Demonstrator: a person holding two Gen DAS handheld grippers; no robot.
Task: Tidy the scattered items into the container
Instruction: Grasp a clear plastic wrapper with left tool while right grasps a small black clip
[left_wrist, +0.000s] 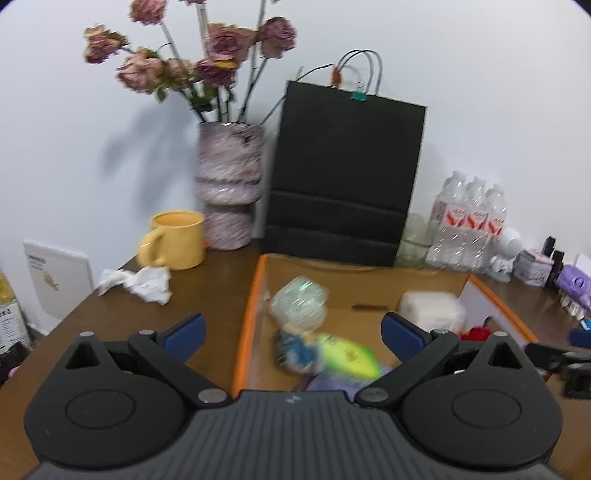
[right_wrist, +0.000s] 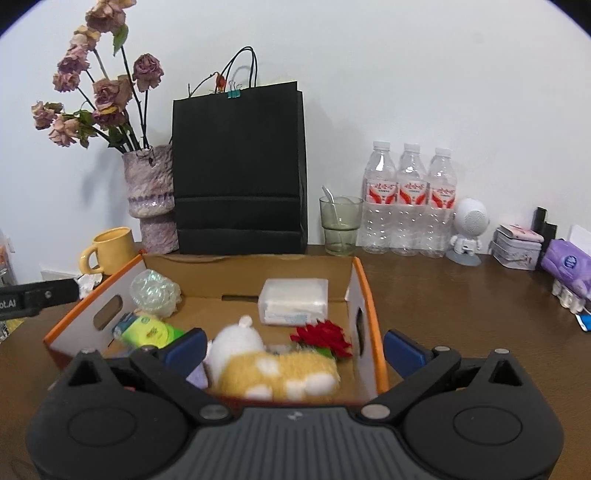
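Both grippers hang over the orange-rimmed cardboard box, jaws spread wide, gripping nothing. A crumpled white tissue lies outside the box on the brown wooden table, at ten o'clock from the left gripper. It is nearer than the right gripper, which faces a yellow-and-white plush toy already boxed.

The orange-rimmed cardboard box is open on top; its bare floor lies mid-back, between a crumpled bubble-wrap ball and a clear plastic tissue case. A tall black paper bag blocks the rear.
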